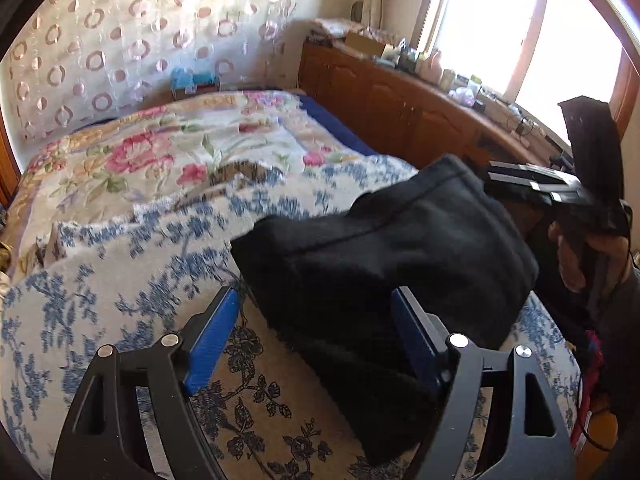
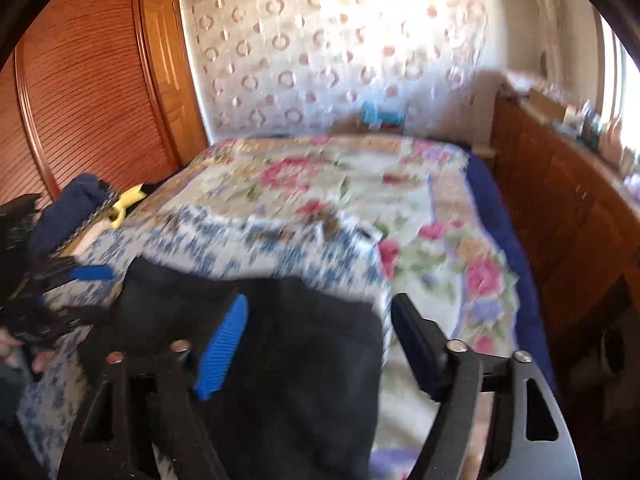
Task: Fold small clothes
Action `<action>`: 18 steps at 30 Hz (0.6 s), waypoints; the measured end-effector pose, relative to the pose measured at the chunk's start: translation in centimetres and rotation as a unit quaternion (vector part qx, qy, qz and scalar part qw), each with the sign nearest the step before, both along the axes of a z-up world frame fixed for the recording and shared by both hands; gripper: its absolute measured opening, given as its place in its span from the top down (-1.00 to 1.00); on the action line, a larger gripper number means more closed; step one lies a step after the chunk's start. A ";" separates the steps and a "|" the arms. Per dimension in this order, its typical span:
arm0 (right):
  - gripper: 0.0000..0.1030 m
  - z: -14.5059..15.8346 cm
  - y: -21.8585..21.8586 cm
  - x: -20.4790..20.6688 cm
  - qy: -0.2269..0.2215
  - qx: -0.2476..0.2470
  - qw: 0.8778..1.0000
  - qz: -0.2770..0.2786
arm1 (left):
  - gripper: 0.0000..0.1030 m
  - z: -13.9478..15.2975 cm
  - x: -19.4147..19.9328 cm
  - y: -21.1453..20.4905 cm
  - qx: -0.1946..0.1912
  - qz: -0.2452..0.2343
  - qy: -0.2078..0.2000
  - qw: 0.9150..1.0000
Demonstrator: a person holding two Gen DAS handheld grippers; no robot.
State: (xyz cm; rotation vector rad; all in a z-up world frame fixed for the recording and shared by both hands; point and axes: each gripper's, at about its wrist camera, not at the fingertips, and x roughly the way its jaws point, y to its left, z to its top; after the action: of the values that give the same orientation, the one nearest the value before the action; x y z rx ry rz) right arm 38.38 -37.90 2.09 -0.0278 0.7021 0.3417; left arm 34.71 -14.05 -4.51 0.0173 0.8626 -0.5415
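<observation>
A black folded garment [image 1: 384, 248] lies on the blue-flowered cloth [image 1: 132, 264] at the near end of the bed. My left gripper [image 1: 316, 340] is open, its blue pads either side of the garment's near edge, holding nothing. In the right wrist view the same black garment [image 2: 304, 360] lies under and between the jaws of my right gripper [image 2: 320, 344], which is open and empty. The right gripper also shows in the left wrist view [image 1: 536, 184] beyond the garment, held by a hand. The left gripper shows at the left edge of the right wrist view [image 2: 86, 273].
A pink-flowered bedspread [image 1: 180, 148] covers the far bed. A wooden cabinet [image 1: 400, 104] with clutter on top runs along the right under a bright window. Wooden wardrobe doors [image 2: 88, 96] stand at the left. A dark blue garment and something yellow [image 2: 128, 200] lie at the bed's left edge.
</observation>
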 end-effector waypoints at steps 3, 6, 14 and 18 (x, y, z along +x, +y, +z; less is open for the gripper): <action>-0.55 -2.3 0.0 0.9 0.043 -0.026 0.999 -0.001 | -0.53 -0.7 0.4 -0.3 0.001 -0.001 0.006 1.000; -0.55 -3.3 -0.3 1.4 0.066 -0.002 0.998 -0.006 | -0.54 -1.1 0.5 -0.8 0.005 -0.002 0.009 1.000; -0.49 -3.0 -0.5 2.4 0.091 0.033 0.995 0.014 | -0.54 -2.1 0.8 -0.8 -0.018 0.001 0.027 0.999; -0.27 -3.3 -1.3 2.7 0.098 0.050 0.994 0.025 | -0.37 -2.1 0.8 -0.9 -0.035 -0.002 0.032 0.999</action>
State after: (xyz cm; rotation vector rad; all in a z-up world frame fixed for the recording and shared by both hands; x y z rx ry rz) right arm 41.04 -39.19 -1.16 0.0850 0.8781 0.4312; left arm 35.52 -14.94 -6.62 -0.0619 0.9050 -0.5788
